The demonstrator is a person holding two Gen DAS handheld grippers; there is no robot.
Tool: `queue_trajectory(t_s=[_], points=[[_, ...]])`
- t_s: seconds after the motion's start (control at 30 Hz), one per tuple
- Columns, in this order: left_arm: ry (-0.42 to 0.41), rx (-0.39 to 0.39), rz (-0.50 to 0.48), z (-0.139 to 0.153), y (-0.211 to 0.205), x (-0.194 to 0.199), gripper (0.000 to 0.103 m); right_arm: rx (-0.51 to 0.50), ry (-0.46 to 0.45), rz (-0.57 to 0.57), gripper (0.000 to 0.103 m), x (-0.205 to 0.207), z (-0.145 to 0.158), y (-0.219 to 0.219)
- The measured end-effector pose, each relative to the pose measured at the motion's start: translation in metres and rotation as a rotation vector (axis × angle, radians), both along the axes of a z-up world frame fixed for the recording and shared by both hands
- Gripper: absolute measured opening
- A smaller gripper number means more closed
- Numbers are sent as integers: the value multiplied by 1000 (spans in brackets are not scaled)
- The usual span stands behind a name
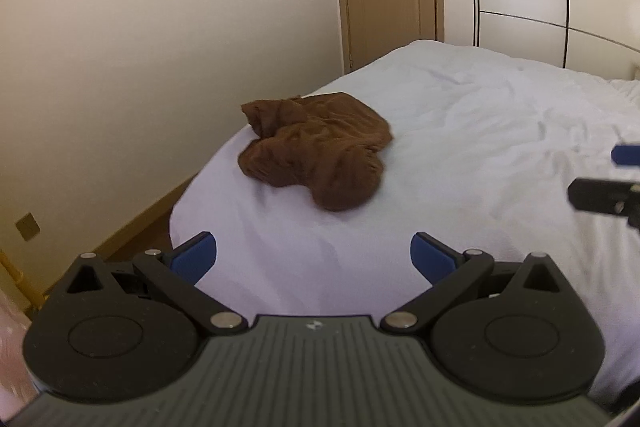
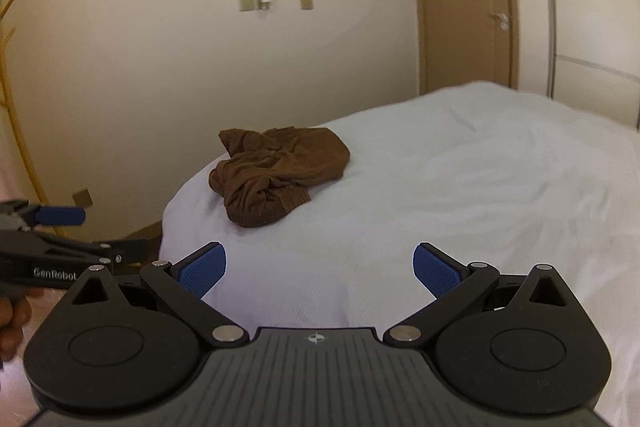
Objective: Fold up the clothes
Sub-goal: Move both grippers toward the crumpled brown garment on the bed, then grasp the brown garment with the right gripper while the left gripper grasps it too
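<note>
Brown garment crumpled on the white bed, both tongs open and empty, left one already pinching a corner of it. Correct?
Not quite. The left tongs touch nothing: the left wrist view shows bare white bed between their open pads, with the crumpled brown garment lying well ahead. The rest holds: right tongs are open and empty too.

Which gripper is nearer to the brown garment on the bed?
Left, narrowly. The left gripper hangs open just short of the brown garment near the bed's corner; the right gripper, also open, sits further back and to its right.
</note>
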State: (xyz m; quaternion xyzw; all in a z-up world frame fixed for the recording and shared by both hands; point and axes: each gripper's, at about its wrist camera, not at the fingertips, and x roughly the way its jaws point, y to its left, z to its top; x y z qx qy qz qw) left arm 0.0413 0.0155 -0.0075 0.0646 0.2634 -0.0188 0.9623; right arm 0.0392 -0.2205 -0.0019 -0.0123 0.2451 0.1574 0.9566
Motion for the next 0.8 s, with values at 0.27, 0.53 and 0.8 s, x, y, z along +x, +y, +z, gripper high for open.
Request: queue_trajectory(t_s=[0.27, 0.53, 0.8], points=[[0, 33, -31, -34, 24, 66, 102, -139, -32, 147, 102, 58, -25, 39], [-5, 103, -53, -62, 45, 118, 102, -351, -93, 366, 93, 129, -74, 103], [-1, 99, -27, -80, 69, 152, 102, -485, -159, 449, 84, 179, -104, 146]])
